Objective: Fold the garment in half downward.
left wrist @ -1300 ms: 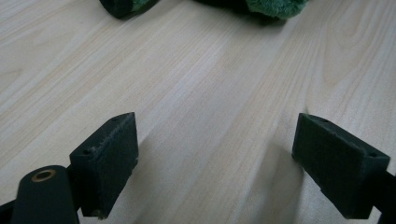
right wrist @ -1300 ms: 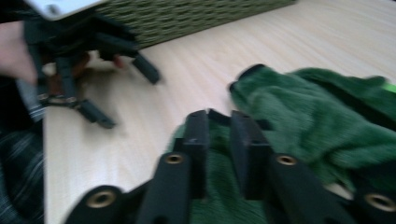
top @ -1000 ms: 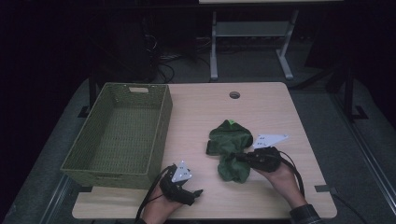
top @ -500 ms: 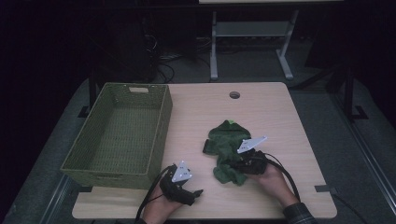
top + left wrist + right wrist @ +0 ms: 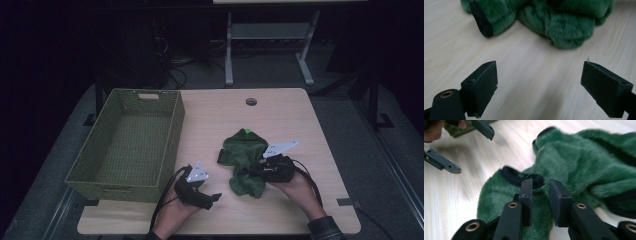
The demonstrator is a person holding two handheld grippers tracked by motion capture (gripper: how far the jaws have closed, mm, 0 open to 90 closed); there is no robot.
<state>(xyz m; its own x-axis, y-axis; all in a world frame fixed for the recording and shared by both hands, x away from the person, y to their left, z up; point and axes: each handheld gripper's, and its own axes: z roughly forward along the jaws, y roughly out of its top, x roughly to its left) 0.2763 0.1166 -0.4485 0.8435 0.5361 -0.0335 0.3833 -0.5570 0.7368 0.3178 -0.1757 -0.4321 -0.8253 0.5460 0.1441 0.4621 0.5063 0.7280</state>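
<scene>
A dark green fleece garment point(image 5: 245, 160) lies crumpled on the wooden table point(image 5: 210, 115), right of centre. My right gripper point(image 5: 251, 172) rests on its near part, jaws drawn nearly together on the fleece beside a black cuff point(image 5: 514, 175). In the right gripper view the gripper point(image 5: 540, 182) has green pile point(image 5: 586, 165) all around it. My left gripper point(image 5: 215, 199) stands open near the front edge, just left of the garment. In the left gripper view the gripper point(image 5: 539, 66) has bare wood between its jaws and the garment point(image 5: 564, 22) a little ahead.
A green woven basket point(image 5: 176, 130) stands empty on the table's left side, close to my left hand. A cable hole point(image 5: 251, 101) sits near the far edge. The left gripper point(image 5: 470, 147) appears open at the top left of the right gripper view.
My right gripper has moved left from the garment's right edge onto its near part, and its jaws have drawn together there. The left gripper has stayed put.
</scene>
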